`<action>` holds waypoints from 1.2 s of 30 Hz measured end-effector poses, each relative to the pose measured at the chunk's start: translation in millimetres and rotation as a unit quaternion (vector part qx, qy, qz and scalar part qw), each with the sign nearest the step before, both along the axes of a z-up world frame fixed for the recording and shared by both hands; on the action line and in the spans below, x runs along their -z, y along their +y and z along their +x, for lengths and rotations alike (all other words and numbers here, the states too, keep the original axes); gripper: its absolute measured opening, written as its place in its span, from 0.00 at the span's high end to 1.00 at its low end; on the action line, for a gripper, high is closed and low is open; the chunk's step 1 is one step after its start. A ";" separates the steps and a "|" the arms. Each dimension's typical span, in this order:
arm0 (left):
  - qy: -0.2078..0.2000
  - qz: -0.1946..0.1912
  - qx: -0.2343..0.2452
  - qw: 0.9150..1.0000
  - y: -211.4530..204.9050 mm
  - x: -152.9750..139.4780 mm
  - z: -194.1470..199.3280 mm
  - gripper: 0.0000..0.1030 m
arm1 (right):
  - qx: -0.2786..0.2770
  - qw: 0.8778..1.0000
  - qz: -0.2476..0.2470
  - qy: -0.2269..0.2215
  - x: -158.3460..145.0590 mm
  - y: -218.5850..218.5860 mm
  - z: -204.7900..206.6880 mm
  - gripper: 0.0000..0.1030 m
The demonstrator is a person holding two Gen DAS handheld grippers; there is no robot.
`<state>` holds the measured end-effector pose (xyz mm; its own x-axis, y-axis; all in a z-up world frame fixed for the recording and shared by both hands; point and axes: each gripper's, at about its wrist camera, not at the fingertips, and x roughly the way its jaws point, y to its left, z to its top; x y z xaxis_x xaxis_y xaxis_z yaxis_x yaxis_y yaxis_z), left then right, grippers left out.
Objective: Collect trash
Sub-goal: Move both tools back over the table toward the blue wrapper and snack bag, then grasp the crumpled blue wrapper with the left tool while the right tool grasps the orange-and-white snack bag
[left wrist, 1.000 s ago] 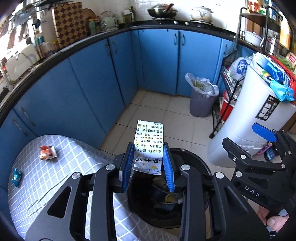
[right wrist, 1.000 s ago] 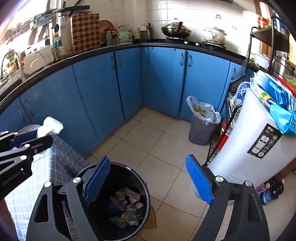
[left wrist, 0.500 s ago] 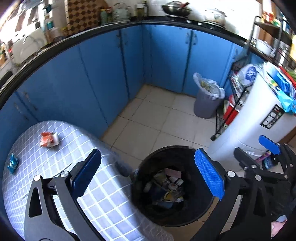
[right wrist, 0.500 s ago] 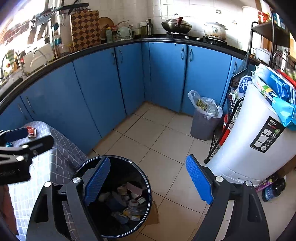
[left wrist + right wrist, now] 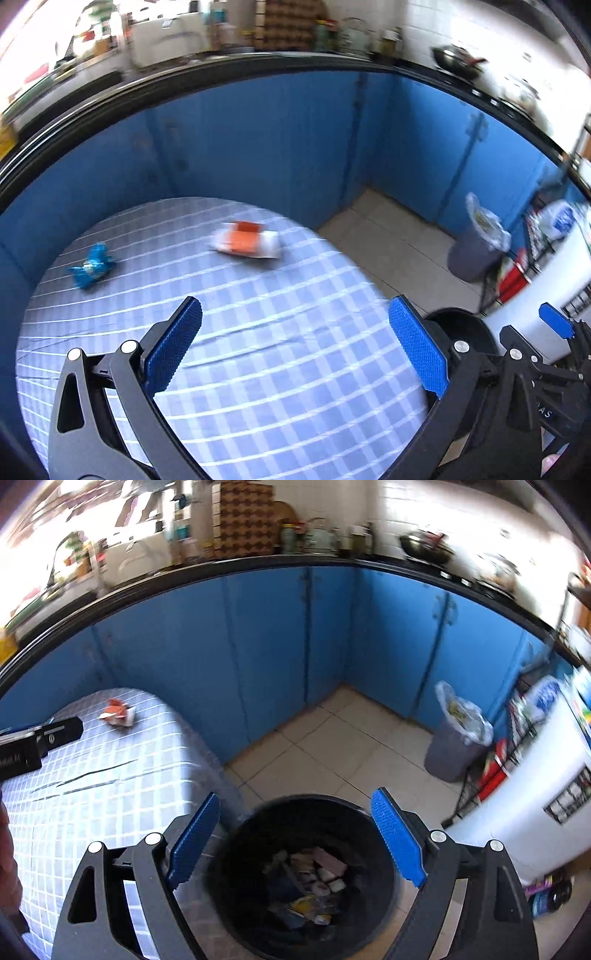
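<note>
My left gripper [image 5: 295, 347], jaws wide and empty since dropping the carton into the black bin [image 5: 306, 878], now faces the table's [image 5: 258, 387] remaining orange wrapper [image 5: 245, 242], upper centre, and blue wrapper [image 5: 92, 264], left.

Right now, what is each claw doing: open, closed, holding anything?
Left claw: open, empty, over the blue-checked tablecloth.
Right claw: open, empty, above the round black trash bin.
</note>
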<state>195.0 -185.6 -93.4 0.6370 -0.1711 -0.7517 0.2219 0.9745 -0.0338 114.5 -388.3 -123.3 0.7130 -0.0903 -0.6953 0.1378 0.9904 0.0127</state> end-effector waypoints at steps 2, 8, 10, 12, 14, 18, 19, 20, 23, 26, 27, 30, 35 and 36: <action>-0.007 0.008 -0.016 1.000 20.7 -1.2 4.2 0.03 | -0.017 1.000 0.003 -0.003 -1.1 23.2 12.5 0.20; -0.019 0.025 -0.069 0.997 94.8 3.0 24.8 0.03 | -0.067 0.997 0.033 -0.002 5.5 84.6 59.8 0.20; -0.023 0.031 -0.081 0.996 118.8 7.2 32.8 0.03 | -0.077 0.996 0.037 0.006 11.6 105.9 76.6 0.20; -0.024 0.036 -0.091 0.995 141.5 13.8 41.3 0.03 | -0.082 0.996 0.034 0.018 17.7 125.0 92.3 0.20; -0.023 0.034 -0.095 0.995 156.2 20.4 48.3 0.03 | -0.091 0.995 0.029 0.030 24.9 148.5 111.1 0.20; -0.004 0.031 -0.102 0.994 189.3 40.3 73.2 0.03 | -0.094 0.994 0.007 0.048 37.1 182.7 140.3 0.20; 0.002 0.032 -0.102 0.994 195.4 46.1 79.7 0.03 | -0.092 0.994 0.007 0.050 39.7 187.3 145.2 0.20; 0.006 0.033 -0.102 0.994 198.6 50.9 83.6 0.03 | -0.090 0.995 0.009 0.053 42.6 191.7 151.5 0.20; 0.022 0.037 -0.101 0.994 209.3 65.5 100.3 0.03 | -0.079 0.995 0.016 0.065 50.7 199.2 167.9 0.20; 0.035 0.030 -0.100 0.994 217.3 74.6 114.3 0.03 | -0.072 0.994 0.030 0.074 55.9 201.8 182.8 0.20; 0.037 0.030 -0.100 0.994 218.7 77.2 117.8 0.03 | -0.070 0.994 0.037 0.077 57.3 202.8 188.4 0.20; 0.040 0.038 -0.107 0.993 222.8 84.4 128.3 0.03 | -0.067 0.993 0.046 0.083 60.0 205.2 200.0 0.20; 0.051 0.040 -0.118 0.991 231.7 95.6 141.9 0.04 | -0.070 0.993 0.037 0.090 62.9 213.4 213.7 0.20; 0.052 0.039 -0.119 0.991 234.1 97.4 145.6 0.06 | -0.070 0.993 0.033 0.091 63.2 215.0 214.7 0.20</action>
